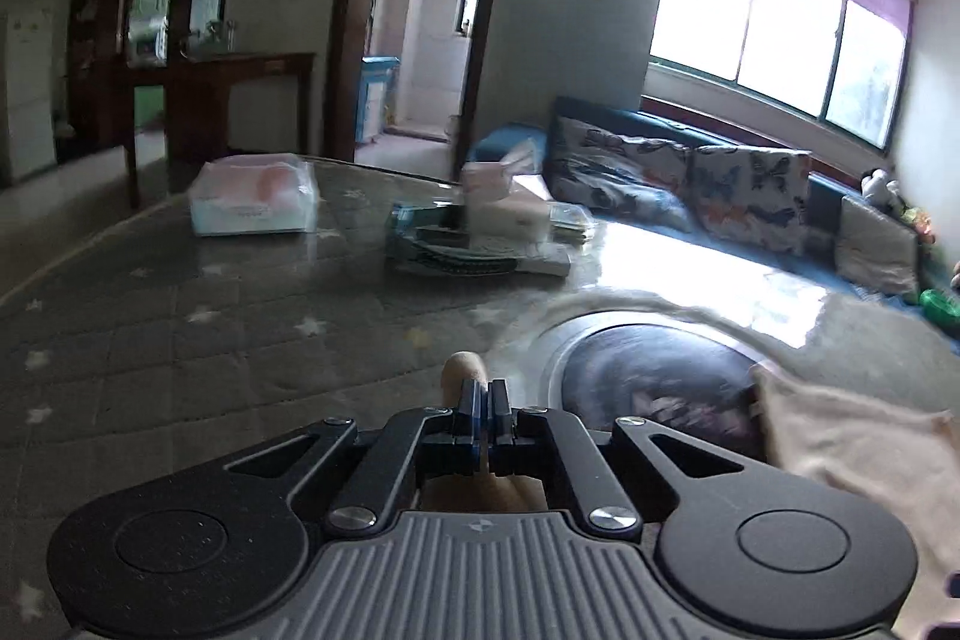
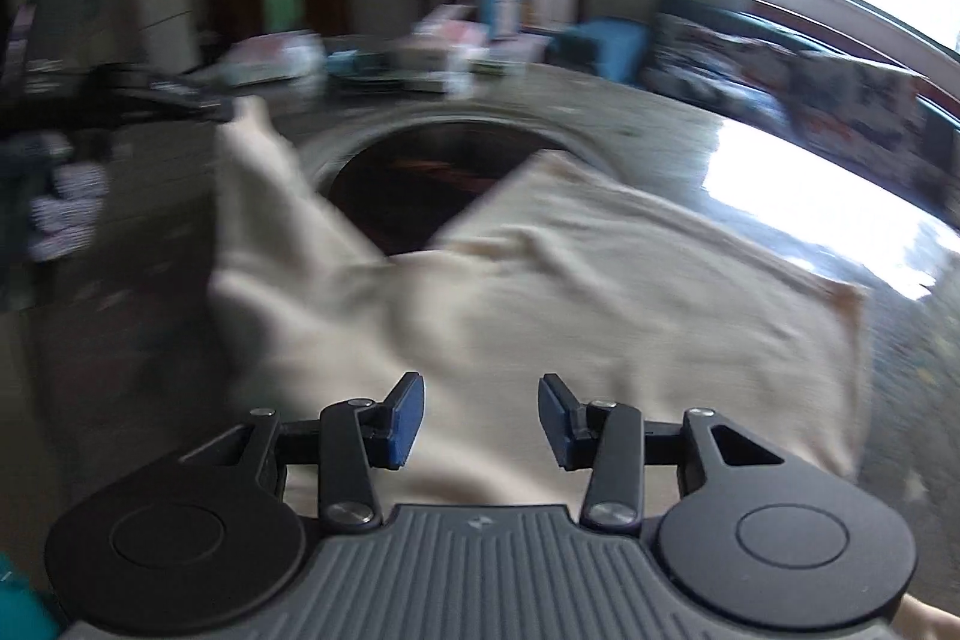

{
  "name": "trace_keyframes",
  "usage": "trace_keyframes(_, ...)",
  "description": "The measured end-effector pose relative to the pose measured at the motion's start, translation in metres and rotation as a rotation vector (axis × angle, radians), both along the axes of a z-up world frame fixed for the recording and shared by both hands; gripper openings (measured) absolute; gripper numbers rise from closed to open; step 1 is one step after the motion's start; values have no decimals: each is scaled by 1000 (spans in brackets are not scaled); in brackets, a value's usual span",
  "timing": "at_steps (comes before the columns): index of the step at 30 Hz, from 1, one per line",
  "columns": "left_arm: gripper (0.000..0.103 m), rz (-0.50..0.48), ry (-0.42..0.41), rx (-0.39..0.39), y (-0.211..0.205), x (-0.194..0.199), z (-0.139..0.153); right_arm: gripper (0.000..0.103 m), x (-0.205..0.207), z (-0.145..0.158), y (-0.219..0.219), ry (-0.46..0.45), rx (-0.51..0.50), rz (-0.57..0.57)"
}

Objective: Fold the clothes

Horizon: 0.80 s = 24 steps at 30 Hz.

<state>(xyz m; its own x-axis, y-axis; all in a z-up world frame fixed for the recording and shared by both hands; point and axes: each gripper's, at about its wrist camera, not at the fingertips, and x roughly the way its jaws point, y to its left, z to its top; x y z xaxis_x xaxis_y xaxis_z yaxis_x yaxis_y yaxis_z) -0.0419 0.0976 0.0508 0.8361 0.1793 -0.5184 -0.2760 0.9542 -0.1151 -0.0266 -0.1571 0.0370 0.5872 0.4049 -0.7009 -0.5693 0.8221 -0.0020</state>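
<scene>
A cream cloth [image 2: 540, 292] lies spread on the round table, partly over a dark round inset [image 2: 420, 172] at the table's centre. In the left wrist view my left gripper [image 1: 485, 391] is shut, and a small tuft of the cream cloth [image 1: 462, 367] pokes up beside its fingers. More of the cloth [image 1: 858, 454] trails to the right. The right wrist view shows the left gripper [image 2: 180, 100] holding one corner of the cloth raised at the left. My right gripper [image 2: 480, 418] hovers open over the near part of the cloth, with nothing between its blue pads [image 2: 405, 421].
The table [image 1: 180, 340] has a grey star-patterned cover under glass. A tissue pack [image 1: 252, 199] and stacked boxes and packets [image 1: 498, 226] sit at its far side. A sofa with butterfly cushions [image 1: 738, 184] runs under the window. Striped fabric [image 2: 60, 214] lies at the left.
</scene>
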Motion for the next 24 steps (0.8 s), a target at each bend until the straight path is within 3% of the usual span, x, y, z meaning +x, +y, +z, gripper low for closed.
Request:
trace_keyframes(5, 2, 31, 80, -38, 16, 4, -22, 43, -32, -7, 31, 1, -46, 160)
trace_keyframes(12, 2, 46, 86, -41, 19, 9, -22, 37, -50, -18, 43, 16, -94, 194)
trace_keyframes(14, 2, 49, 92, -46, 21, 7, -22, 20, -50, -19, 43, 20, -90, 196)
trace_keyframes(16, 2, 42, 48, -51, 19, -1, -14, 11, -50, -16, 40, 30, -84, 203)
trace_keyframes(19, 2, 40, -11, -24, 16, -12, -3, 9, -51, -10, 34, 55, -73, 231)
trace_keyframes(22, 2, 64, 66, 29, 19, -7, -16, 9, -52, -10, 29, 83, -75, 255)
trace_keyframes(24, 4, 77, 120, 10, 24, -6, -25, 11, -53, -12, 28, 92, -79, 264)
